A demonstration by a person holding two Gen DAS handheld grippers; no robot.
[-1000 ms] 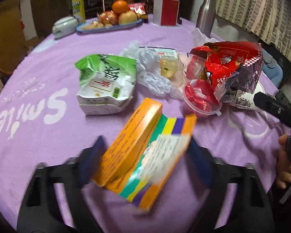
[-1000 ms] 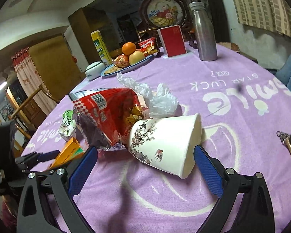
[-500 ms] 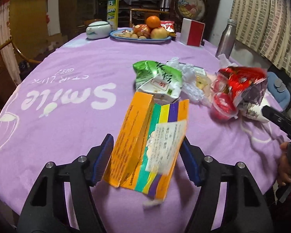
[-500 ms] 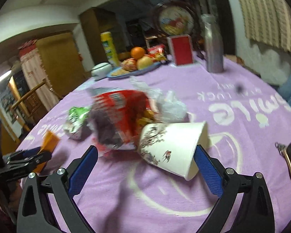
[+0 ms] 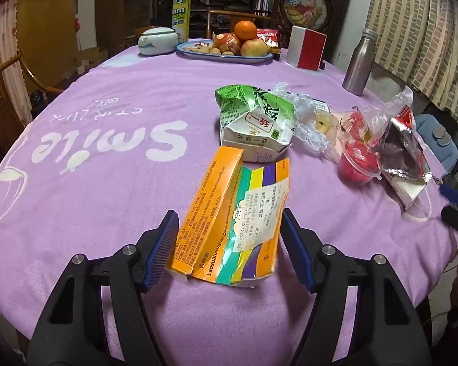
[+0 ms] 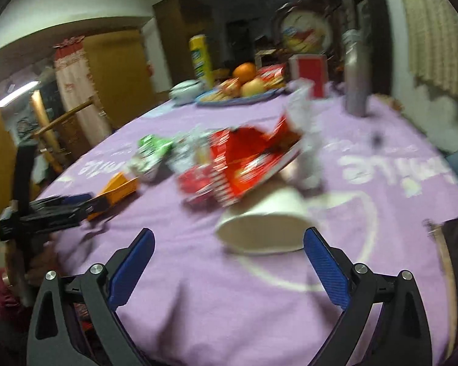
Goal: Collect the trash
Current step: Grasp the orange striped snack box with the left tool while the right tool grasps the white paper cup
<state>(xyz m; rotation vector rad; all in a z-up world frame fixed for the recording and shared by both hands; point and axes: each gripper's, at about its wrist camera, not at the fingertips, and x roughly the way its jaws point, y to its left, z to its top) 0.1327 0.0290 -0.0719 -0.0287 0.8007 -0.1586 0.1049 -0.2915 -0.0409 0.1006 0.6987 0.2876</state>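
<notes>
An orange cardboard box (image 5: pixel 229 216) with green, yellow and purple stripes lies on the purple tablecloth (image 5: pixel 107 167). My left gripper (image 5: pixel 229 247) is open, with a blue pad on each side of the box and small gaps to it. Behind it lie a green-white carton (image 5: pixel 256 122), a clear plastic bag (image 5: pixel 311 122), a red plastic cup (image 5: pixel 357 164) and a red snack bag (image 5: pixel 406 152). My right gripper (image 6: pixel 229 262) is open and empty, just short of a white paper cup (image 6: pixel 262 228) on its side. The right view is blurred.
A fruit plate (image 5: pixel 226 52), a white lidded pot (image 5: pixel 157 41), a yellow can (image 5: pixel 181 6), a red-white box (image 5: pixel 308 47) and a steel bottle (image 5: pixel 358 64) stand at the table's far side. Wooden chairs (image 5: pixel 3 91) stand on the left.
My left gripper has pulled back and levelled out, so the orange box lies between its pads near the table's front. My right gripper has swung so the paper cup's mouth faces it.
</notes>
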